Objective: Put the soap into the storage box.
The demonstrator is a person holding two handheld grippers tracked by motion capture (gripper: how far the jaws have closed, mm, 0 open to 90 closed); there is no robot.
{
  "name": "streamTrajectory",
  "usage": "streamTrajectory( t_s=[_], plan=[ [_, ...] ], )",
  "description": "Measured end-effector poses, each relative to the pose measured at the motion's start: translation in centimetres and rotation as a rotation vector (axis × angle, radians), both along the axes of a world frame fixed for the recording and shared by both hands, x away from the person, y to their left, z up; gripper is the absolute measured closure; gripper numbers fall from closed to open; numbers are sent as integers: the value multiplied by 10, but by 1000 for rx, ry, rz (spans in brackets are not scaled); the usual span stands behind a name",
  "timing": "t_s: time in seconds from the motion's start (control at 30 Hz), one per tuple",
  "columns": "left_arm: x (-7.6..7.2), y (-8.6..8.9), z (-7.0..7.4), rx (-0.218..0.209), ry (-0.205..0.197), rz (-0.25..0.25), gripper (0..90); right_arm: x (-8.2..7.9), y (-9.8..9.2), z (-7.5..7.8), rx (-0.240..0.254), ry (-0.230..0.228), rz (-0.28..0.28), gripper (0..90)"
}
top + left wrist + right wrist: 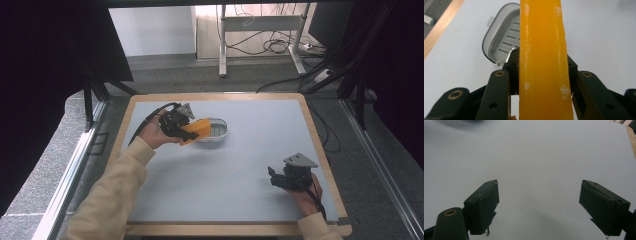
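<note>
An orange block (198, 130), soap-like with pale scuffs, is clamped in my left gripper (186, 131) at the table's left-centre. In the left gripper view the orange block (542, 60) stands on edge between the two black jaws. Just beyond it lies a grey soap dish (216, 131) with a slotted white insert; the grey soap dish (501, 41) sits up and to the left of the block. My right gripper (274, 179) rests low at the front right, open, with only bare table between its fingers (485, 205).
The table (250, 160) has a pale grey mat inside a wooden rim (312, 130). Beyond the far edge are a desk frame and loose cables (272, 45) on the floor.
</note>
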State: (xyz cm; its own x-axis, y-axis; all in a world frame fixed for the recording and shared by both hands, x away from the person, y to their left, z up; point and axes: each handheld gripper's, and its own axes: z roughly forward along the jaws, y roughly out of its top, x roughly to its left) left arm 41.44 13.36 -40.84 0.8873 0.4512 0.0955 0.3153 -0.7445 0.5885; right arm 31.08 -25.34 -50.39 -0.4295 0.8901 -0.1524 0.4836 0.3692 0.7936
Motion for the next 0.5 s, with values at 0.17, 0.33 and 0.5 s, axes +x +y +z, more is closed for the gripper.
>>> streamTrajectory(
  t_s=[0.17, 0.33, 0.5],
  plan=[
    [6, -2, 3, 4, -6, -7, 620, 0, 0, 0, -2, 0, 1, 164],
    [15, -5, 3, 14, -10, -9, 620, 0, 1, 0, -4, 1, 2, 164],
    [24, -8, 1, 14, -7, -25, 620, 0, 0, 0, 1, 1, -1, 164]
  ],
)
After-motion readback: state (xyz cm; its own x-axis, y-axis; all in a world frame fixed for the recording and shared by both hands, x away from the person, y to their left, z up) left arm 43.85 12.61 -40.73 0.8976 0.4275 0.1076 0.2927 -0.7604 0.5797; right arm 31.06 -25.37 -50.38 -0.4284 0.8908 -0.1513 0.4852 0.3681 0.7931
